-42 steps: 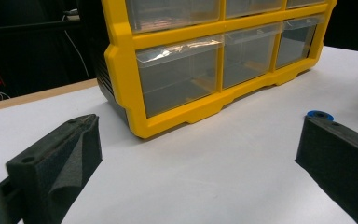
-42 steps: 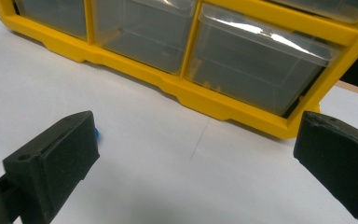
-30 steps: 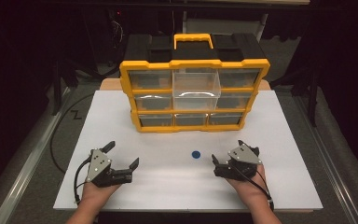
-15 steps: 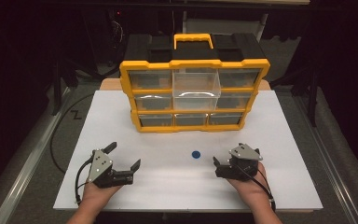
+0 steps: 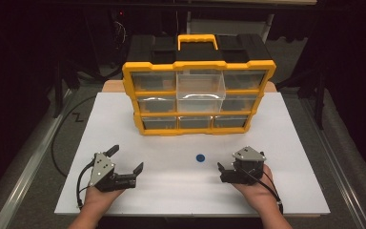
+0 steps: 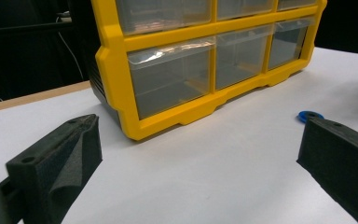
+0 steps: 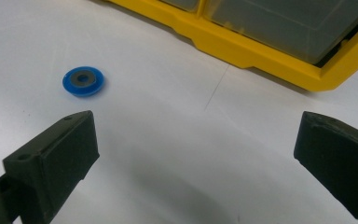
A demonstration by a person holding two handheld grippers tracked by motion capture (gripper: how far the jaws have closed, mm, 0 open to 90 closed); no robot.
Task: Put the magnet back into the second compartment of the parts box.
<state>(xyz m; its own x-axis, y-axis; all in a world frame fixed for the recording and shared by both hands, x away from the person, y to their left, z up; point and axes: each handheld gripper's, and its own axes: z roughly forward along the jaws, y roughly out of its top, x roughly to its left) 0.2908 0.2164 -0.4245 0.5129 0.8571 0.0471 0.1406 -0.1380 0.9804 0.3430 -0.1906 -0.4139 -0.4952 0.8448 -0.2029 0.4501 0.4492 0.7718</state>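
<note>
A small round blue disc [image 5: 200,158] with a grey centre lies flat on the smooth white table [image 5: 295,143], between the grippers and nearer the right gripper [image 5: 226,172]. Both the right gripper and the left gripper [image 5: 126,160] rest with blocky black jaws spread, gripping nothing. Behind stands a yellow-framed organizer [image 5: 199,98] with clear plastic drawers.

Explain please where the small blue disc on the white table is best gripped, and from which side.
Probably across its outer rim, coming down from above. The blue disc lies flat on the white table, so only its thin edge offers a hold. The right gripper is nearer, jaws open, with free table all around the disc.
</note>
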